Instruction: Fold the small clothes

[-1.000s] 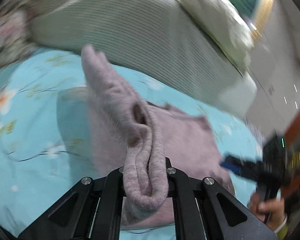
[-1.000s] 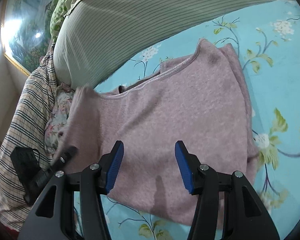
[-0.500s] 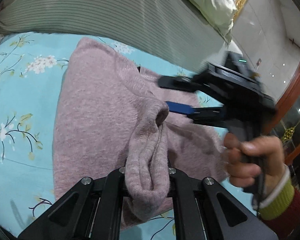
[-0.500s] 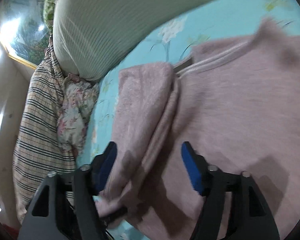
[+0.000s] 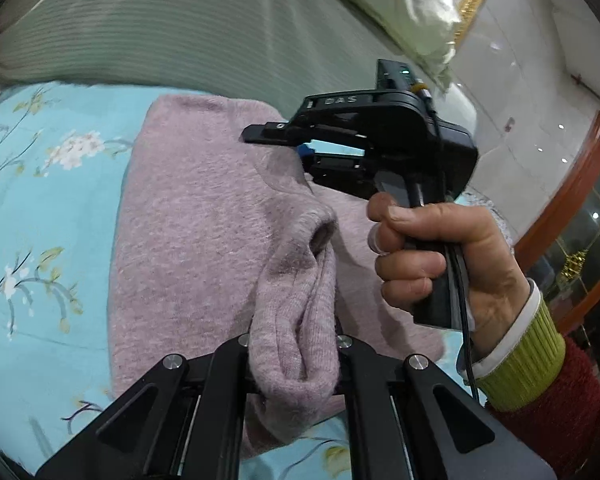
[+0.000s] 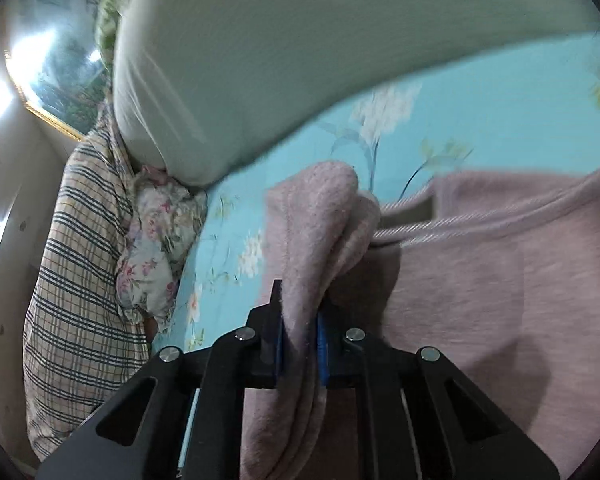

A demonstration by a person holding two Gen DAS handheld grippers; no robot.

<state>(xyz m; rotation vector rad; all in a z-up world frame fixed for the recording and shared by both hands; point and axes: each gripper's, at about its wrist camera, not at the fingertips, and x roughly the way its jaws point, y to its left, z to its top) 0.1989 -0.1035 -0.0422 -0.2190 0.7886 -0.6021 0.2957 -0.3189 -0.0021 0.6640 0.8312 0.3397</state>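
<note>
A small mauve knit sweater (image 5: 188, 216) lies on the blue floral bedsheet (image 5: 40, 184). My left gripper (image 5: 294, 354) is shut on a bunched sleeve cuff of the sweater, held over its body. My right gripper (image 6: 300, 344) is shut on a folded shoulder edge of the sweater (image 6: 500, 280), near the neckline. In the left wrist view the right gripper (image 5: 300, 148) shows above the neckline, held by a hand in a red sleeve with a green cuff.
A large striped grey-green bolster (image 5: 180, 28) lies along the far edge of the bed. A plaid pillow (image 6: 80, 260) and a floral cloth (image 6: 156, 248) sit at the left in the right wrist view. A wall and a wooden door frame (image 5: 572, 184) stand at the right.
My right gripper was open over the sweater and has shut on the folded edge near the neckline. My left gripper has kept its hold on the sleeve cuff and carried it over the sweater's body.
</note>
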